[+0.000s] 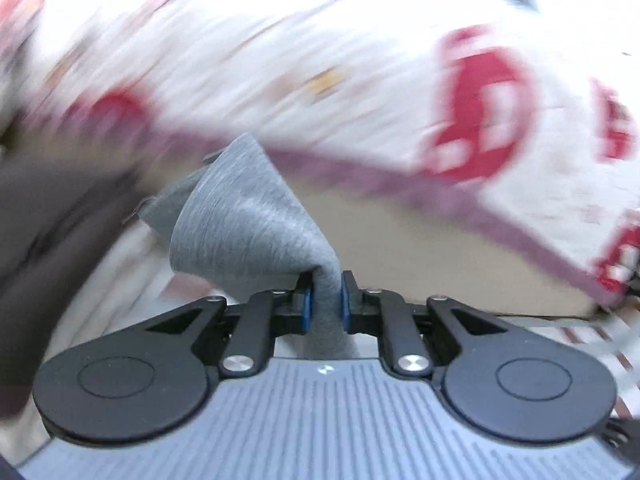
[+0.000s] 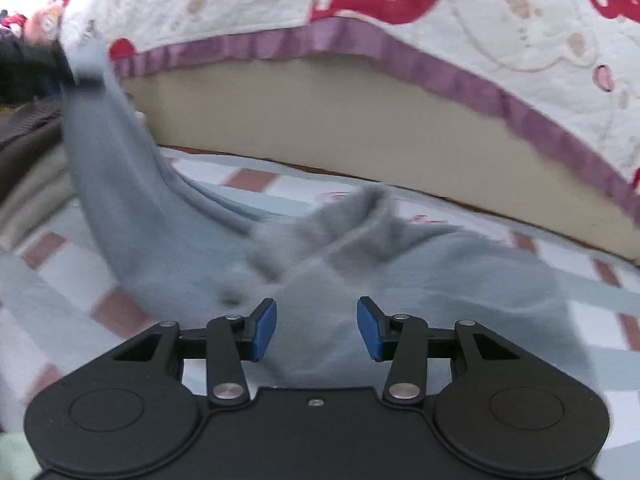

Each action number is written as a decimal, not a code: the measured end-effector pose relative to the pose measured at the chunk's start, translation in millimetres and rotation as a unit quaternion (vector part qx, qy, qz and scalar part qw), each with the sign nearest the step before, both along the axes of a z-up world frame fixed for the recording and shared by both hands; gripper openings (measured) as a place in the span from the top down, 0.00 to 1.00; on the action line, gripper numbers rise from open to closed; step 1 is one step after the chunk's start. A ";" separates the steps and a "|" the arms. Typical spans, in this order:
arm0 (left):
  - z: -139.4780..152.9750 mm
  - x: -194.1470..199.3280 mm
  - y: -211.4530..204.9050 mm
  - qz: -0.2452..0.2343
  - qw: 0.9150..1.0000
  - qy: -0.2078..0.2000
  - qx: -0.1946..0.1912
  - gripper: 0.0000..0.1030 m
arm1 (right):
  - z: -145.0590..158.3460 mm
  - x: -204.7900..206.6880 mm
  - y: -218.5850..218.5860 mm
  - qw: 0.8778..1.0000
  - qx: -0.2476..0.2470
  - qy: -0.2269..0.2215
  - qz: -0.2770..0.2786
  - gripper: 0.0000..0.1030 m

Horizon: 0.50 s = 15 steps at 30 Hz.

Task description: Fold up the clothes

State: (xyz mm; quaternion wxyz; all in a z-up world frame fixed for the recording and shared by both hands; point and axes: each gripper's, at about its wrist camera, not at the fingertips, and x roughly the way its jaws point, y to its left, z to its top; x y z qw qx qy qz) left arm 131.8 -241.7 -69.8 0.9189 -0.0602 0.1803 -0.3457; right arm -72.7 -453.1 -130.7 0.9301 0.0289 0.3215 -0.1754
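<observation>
Lifting one end of the grey garment (image 2: 168, 240), your left gripper (image 1: 325, 300) has its fingers (image 1: 306, 302) pinched tight on a bunched fold. The rest trails across the checked bed sheet (image 2: 60, 276), near the quilt (image 2: 480, 12) hanging over the edge beyond. Your right gripper (image 2: 316, 326) hovers over the crumpled middle, fingers about half apart, gripping nothing. Judged step: spreading before folding. Next, take a second corner and draw the cloth flat.

Quilt-draped ledge (image 2: 360, 120) blocks ahead, checked sheet (image 2: 52, 280) open left
</observation>
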 end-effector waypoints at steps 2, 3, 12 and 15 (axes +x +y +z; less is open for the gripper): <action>21.7 -18.7 -32.1 -0.062 0.998 -0.025 -0.007 0.87 | 2.8 -12.5 -19.3 1.000 0.012 -0.009 -0.024 0.51; 28.4 -27.6 -49.7 -0.092 0.995 -0.031 -0.009 0.88 | 2.9 -19.7 -28.9 0.999 0.023 -0.014 -0.037 0.51; -4.6 -85.2 -212.3 -0.306 0.951 0.053 0.006 0.90 | -13.8 -66.5 -73.7 0.995 0.068 -0.011 -0.078 0.52; -50.9 -90.5 -258.7 -0.320 0.934 0.147 0.059 0.93 | -16.4 -80.6 -88.5 0.990 0.097 -0.021 -0.104 0.52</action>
